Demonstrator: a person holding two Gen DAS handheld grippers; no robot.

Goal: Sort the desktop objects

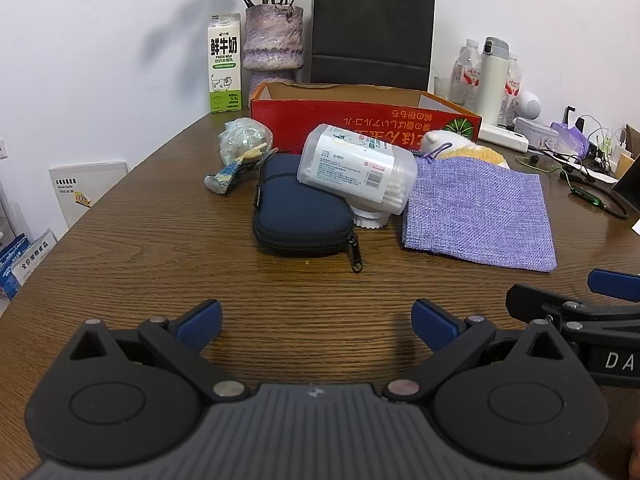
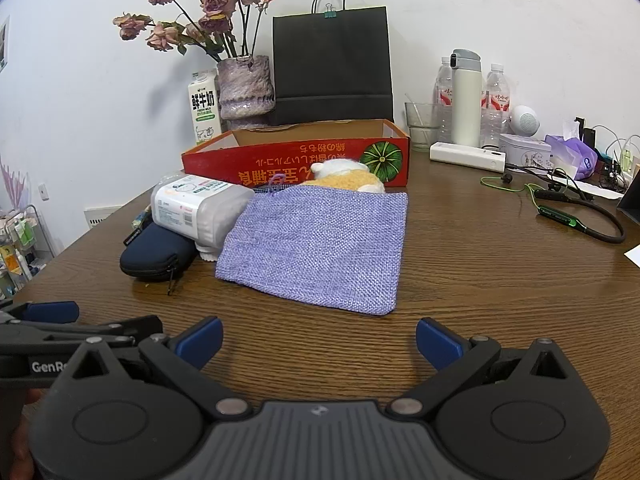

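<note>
On the wooden table lie a navy zip case (image 1: 298, 208) (image 2: 154, 254), a clear box of cotton swabs (image 1: 356, 168) (image 2: 196, 206) leaning on it, a purple woven pouch (image 1: 478, 210) (image 2: 320, 240), a yellow-and-white plush toy (image 1: 460, 148) (image 2: 348, 176) and a crumpled plastic wrapper (image 1: 240, 148). An open red cardboard box (image 1: 360, 116) (image 2: 296, 156) stands behind them. My left gripper (image 1: 316, 324) is open over bare wood in front of the case. My right gripper (image 2: 320, 344) is open in front of the pouch, holding nothing.
At the back stand a milk carton (image 1: 225, 64), a vase of dried roses (image 1: 274, 38), a black paper bag (image 1: 372, 28), water bottles and a white flask (image 2: 466, 98). Earphones and cables (image 2: 576, 208) lie at the right. The table's left edge drops off near shelves.
</note>
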